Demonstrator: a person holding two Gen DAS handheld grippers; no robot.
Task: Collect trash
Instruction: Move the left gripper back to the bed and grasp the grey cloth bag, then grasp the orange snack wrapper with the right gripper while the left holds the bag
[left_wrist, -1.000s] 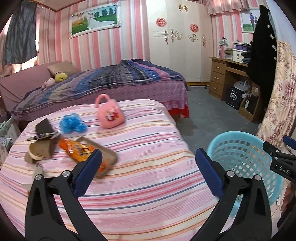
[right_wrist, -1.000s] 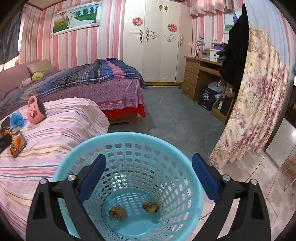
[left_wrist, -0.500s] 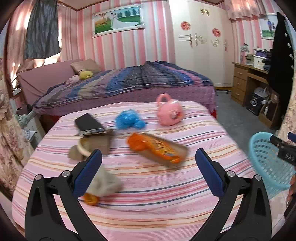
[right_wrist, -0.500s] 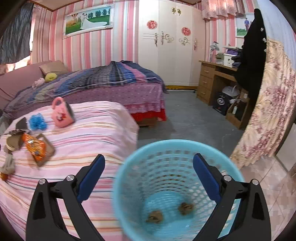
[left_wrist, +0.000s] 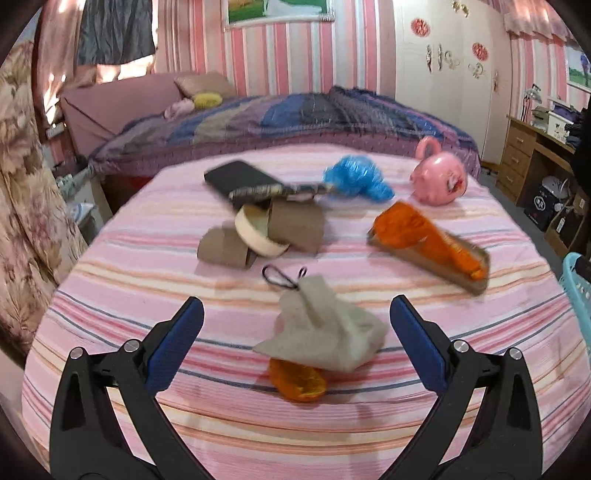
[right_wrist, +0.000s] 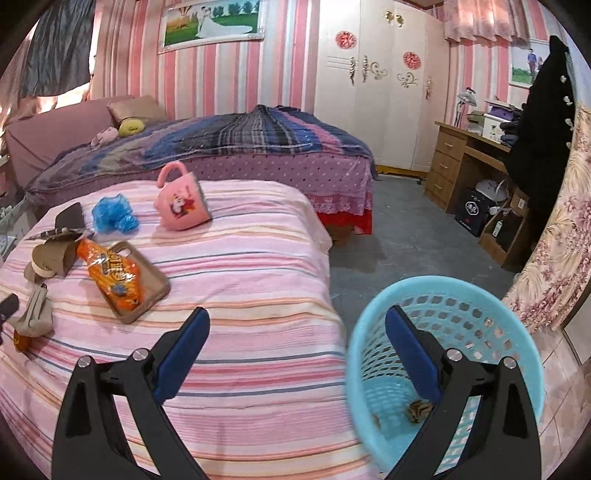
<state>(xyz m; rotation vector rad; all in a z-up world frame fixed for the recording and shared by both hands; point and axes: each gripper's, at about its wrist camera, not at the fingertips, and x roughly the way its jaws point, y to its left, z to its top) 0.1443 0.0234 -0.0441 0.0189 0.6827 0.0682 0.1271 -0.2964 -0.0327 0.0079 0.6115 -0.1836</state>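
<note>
**Lining up on the next piece of trash**

Our left gripper (left_wrist: 295, 325) hangs spread and empty, the crumpled grey cloth (left_wrist: 325, 332) just ahead between its fingers. Our right gripper (right_wrist: 297, 341), also spread, waits beside the blue basket (right_wrist: 524, 343). Next we should lower and pinch the cloth.

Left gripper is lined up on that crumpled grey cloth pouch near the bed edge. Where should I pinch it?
Judging by its pose, take the grey pouch at its raised middle ridge, coming straight down from above with the open left gripper. Its bulk bunches there; the edges lie flat, over an orange scrap.
</note>
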